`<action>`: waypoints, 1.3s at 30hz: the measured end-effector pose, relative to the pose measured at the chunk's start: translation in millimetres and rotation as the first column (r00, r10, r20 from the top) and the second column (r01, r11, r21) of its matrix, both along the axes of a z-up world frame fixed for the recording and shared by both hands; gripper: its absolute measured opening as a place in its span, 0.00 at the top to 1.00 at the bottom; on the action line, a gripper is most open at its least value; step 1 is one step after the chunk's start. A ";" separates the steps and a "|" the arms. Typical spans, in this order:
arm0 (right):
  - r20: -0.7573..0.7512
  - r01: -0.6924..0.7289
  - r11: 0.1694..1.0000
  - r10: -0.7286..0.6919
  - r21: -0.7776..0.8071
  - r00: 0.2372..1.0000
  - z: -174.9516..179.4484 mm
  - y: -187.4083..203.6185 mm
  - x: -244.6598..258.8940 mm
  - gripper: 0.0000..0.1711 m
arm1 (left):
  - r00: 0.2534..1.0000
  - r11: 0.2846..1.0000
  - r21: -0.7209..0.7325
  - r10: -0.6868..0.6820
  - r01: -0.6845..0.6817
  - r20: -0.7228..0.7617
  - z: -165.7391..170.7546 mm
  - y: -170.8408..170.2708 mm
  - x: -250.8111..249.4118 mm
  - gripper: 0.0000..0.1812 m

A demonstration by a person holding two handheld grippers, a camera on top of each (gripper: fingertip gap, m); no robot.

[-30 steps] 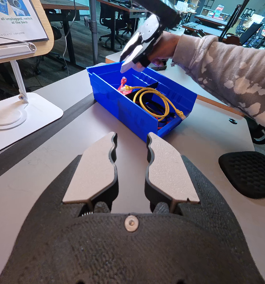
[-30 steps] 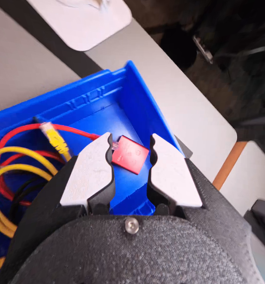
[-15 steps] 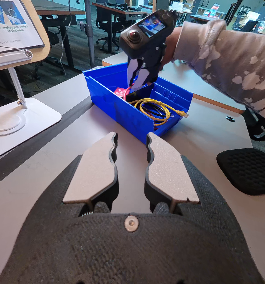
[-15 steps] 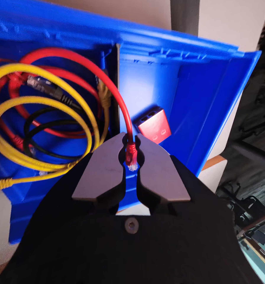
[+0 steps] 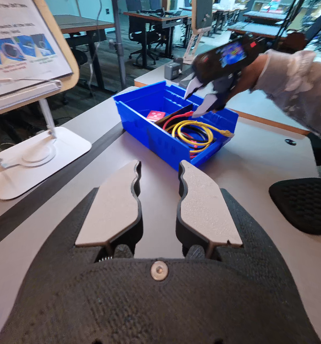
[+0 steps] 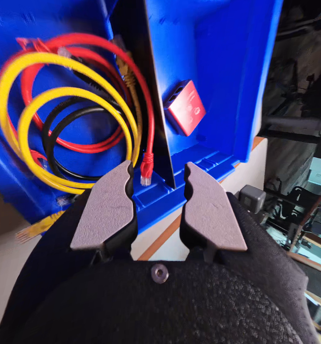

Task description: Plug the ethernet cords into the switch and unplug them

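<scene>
In the left wrist view, the left gripper is seen low over the grey table, its jaws standing apart with nothing between them. Beyond it a blue bin lies on the table, its long axis running from near right to far left. A black divider splits the bin. The red switch lies flat in the far-left compartment. The coiled cords are gathered in the near-right one: a yellow cord, a red cord and a black cord. One yellow plug hangs over the bin's right rim. The right gripper is held over the bin's far edge, tips pointing down into it, jaws spread. A white stand is seen at the left.

In the right wrist view, the right gripper is seen with jaws wide and empty. The red cord's plug lies just past the left fingertip, pointing toward the camera, beside the divider. The switch rests in the right compartment, its ports facing up-left.
</scene>
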State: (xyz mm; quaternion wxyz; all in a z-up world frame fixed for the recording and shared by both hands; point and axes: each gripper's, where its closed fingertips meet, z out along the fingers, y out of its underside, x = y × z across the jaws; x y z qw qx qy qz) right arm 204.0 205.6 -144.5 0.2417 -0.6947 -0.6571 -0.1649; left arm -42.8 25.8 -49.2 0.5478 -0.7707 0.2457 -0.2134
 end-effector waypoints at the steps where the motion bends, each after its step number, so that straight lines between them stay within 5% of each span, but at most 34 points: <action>1: -0.059 -0.003 1.000 0.005 0.025 0.998 13.9 -3.9 -1.4 0.68 | 0.999 1.000 0.000 0.025 -0.025 -0.020 1.4 -2.1 -10.5 0.79; 5: -0.226 -0.130 0.991 0.118 -0.040 0.967 36.9 -66.4 -19.8 0.70 | 0.988 0.991 -0.063 0.110 -0.117 -0.105 -6.8 -22.2 -61.6 0.78; 9: -0.126 -0.279 0.953 0.265 -0.114 0.956 -9.6 -135.0 -31.5 0.68 | 0.917 0.949 -0.157 0.207 -0.273 -0.342 -53.0 -57.3 -130.3 0.74; 13: 0.013 -0.285 0.956 0.286 -0.070 0.958 -54.5 -133.1 -38.0 0.66 | 0.848 0.871 -0.330 0.162 -0.363 -0.505 -108.5 -93.3 -174.4 0.66; 16: 0.054 -0.303 0.952 0.305 -0.041 0.951 -67.9 -118.0 -52.5 0.80 | 0.784 0.808 -0.418 0.084 -0.414 -0.615 -145.5 -107.6 -195.7 0.64; 19: 0.089 -0.344 0.938 0.346 -0.040 0.934 -72.8 -114.9 -63.8 0.82 | 0.724 0.788 -0.452 -0.013 -0.417 -0.690 -174.7 -108.3 -205.1 0.77; 22: 0.104 -0.377 0.926 0.376 -0.011 0.921 -72.4 -119.8 -67.8 0.81 | 0.681 0.853 -0.387 -0.051 -0.351 -0.731 -179.5 -91.9 -196.5 0.85; 26: 0.082 -0.456 0.890 0.454 0.013 0.887 -72.2 -152.6 -74.5 0.81 | 0.745 0.892 -0.391 -0.100 -0.227 -0.659 -178.6 -75.3 -146.3 0.86; 31: 0.070 -0.538 0.840 0.533 0.072 0.843 -71.3 -208.9 -84.3 0.81 | 0.674 0.929 -0.368 -0.298 0.042 -0.676 -178.2 -63.3 -61.9 0.86; 33: -0.027 -0.528 0.845 0.532 0.087 0.847 -65.6 -236.4 -90.8 0.81 | 0.614 0.936 -0.322 -0.339 0.142 -0.713 -177.0 -51.1 -34.6 0.85; 36: -0.414 -0.485 0.875 0.447 0.017 0.793 -28.3 -295.2 -100.3 0.77 | 0.566 0.966 -0.215 -0.260 0.146 -0.782 -168.7 -26.9 -24.7 0.82; 39: -0.674 -0.316 0.947 0.273 0.062 0.686 19.0 -300.6 -69.4 0.78 | 0.721 0.983 -0.119 -0.184 0.141 -0.668 -139.3 -29.1 -10.6 0.81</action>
